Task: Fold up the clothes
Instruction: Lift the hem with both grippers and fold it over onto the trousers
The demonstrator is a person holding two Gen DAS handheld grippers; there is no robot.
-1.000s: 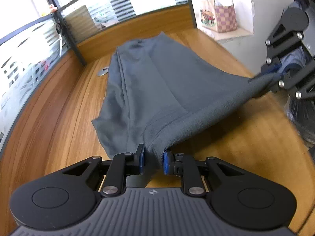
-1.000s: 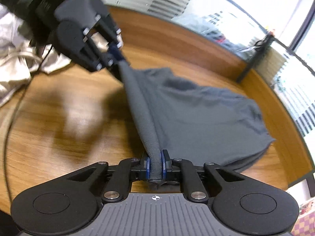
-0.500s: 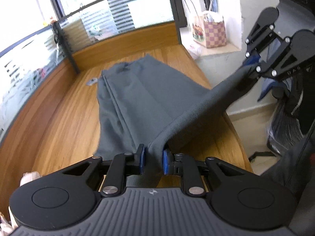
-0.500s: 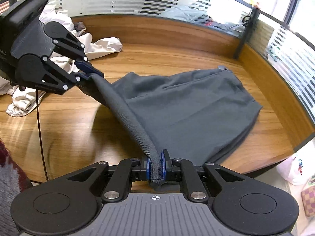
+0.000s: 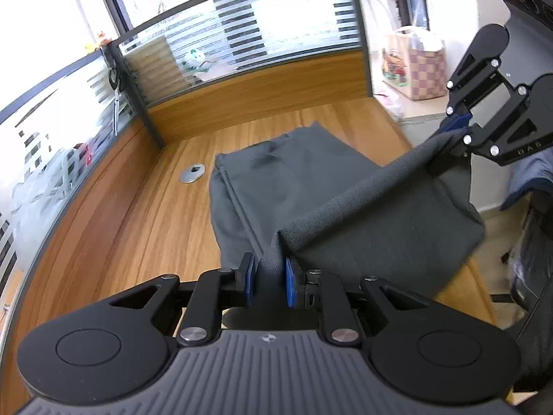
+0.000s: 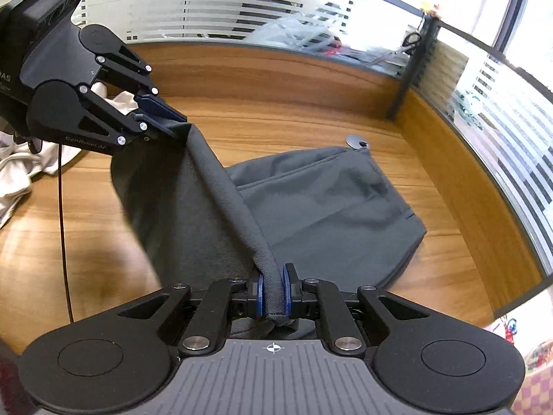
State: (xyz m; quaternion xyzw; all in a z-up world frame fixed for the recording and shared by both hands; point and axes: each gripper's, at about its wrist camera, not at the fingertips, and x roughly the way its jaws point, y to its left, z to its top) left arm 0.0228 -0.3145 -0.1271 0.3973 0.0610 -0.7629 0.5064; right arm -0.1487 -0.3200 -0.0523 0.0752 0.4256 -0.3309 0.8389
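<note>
Left claw point(image 5: 269, 285) clamped on one end of grey garment's point(image 5: 311, 180) band; right claw point(image 6: 273, 294) pinching other end. Band stretched taut between them, raised off desk point(image 5: 145, 207), rest trailing flat, likely so cloth hangs straight for folding.

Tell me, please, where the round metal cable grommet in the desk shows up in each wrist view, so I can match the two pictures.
Left wrist view: the grommet sits left of centre, on bare wood just left of the grey garment.
Right wrist view: the grommet sits right of centre, touching the garment's far corner.
Shared landmark: the dark partition post with scissors hanging on it, behind the grommet in both.
</note>
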